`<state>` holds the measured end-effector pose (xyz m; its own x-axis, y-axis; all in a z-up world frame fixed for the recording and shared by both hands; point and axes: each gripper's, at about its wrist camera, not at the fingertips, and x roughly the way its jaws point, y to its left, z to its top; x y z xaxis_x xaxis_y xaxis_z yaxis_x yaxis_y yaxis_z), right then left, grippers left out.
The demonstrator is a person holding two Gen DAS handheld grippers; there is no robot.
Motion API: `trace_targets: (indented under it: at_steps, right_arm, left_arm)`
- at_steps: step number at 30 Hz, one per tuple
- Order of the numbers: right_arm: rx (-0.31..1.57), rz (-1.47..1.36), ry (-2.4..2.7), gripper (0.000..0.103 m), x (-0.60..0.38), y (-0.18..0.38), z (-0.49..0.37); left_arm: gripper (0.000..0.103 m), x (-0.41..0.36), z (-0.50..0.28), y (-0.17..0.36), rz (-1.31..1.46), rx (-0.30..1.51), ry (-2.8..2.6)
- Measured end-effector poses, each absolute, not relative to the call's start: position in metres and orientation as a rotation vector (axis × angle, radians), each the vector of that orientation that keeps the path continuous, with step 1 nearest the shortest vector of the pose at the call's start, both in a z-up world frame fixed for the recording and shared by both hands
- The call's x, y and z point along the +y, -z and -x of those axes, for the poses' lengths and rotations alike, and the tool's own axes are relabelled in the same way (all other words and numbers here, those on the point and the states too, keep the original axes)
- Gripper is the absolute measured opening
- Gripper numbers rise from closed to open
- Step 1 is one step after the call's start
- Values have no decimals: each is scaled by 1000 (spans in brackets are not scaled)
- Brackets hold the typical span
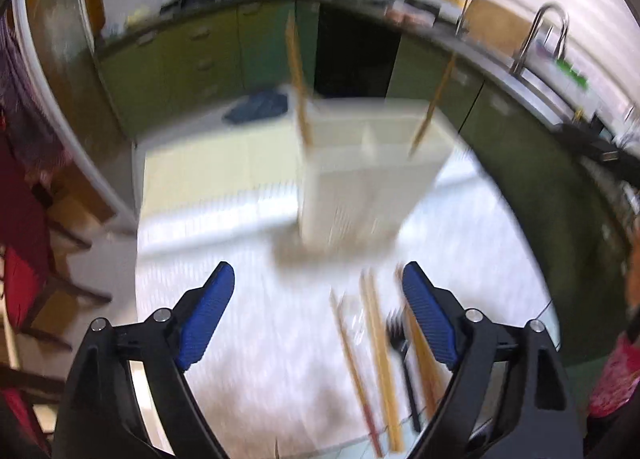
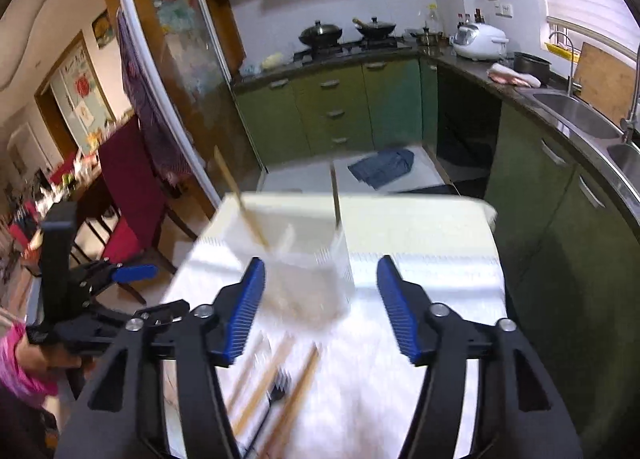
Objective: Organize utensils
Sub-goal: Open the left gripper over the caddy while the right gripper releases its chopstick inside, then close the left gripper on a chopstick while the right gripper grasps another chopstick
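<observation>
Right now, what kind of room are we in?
A home kitchen, most likely: two lidded woks sit on a gas stove, green cabinets run beneath the counter, and a steel sink with a faucet stands at the right.

light: bright daylight, window right | blur: heavy motion smear | edges: fisheye bowing, dark corners

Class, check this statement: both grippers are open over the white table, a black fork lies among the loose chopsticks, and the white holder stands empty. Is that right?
Not quite. The white holder is not empty: two chopsticks already stand in it, as the left wrist view shows. The rest holds: the left gripper and right gripper are open, and the black fork lies among the loose chopsticks on the white table.
</observation>
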<state>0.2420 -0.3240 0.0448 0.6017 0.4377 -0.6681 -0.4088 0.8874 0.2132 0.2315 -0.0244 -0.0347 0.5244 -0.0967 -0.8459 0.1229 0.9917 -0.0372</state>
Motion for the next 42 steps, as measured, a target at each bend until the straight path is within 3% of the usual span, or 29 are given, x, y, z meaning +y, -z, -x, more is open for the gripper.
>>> trace_targets:
  at_steps: [3, 6, 9, 16, 29, 31, 34, 42]
  right_arm:
    - [824, -14, -468, 64, -337, -18, -218]
    - [869, -10, -444, 64, -349, 11, -203]
    - [902, -12, -434, 64, -357, 35, -193]
    - [969, -19, -457, 64, -360, 68, -186]
    - [1012, 39, -479, 65, -327, 78, -201]
    - [1029, 65, -468, 65, -318, 84, -205]
    - [1084, 95, -460, 65, -301, 105, -216]
    - [1262, 72, -489, 50, -271, 156, -241]
  left_arm:
    - [82, -22, -223, 84, -46, 1129, 100]
    - [65, -26, -220, 122, -72, 1222, 72]
    - [58, -30, -220, 148, -56, 1287, 62]
    - [58, -39, -222, 157, -58, 1302, 54]
    - [57, -57, -243, 166, -40, 1341, 59]
    - [53, -59, -243, 166, -52, 1335, 57]
    - [37, -62, -245, 166, -66, 1331, 66]
    - [33, -44, -237, 164, -92, 1325, 94]
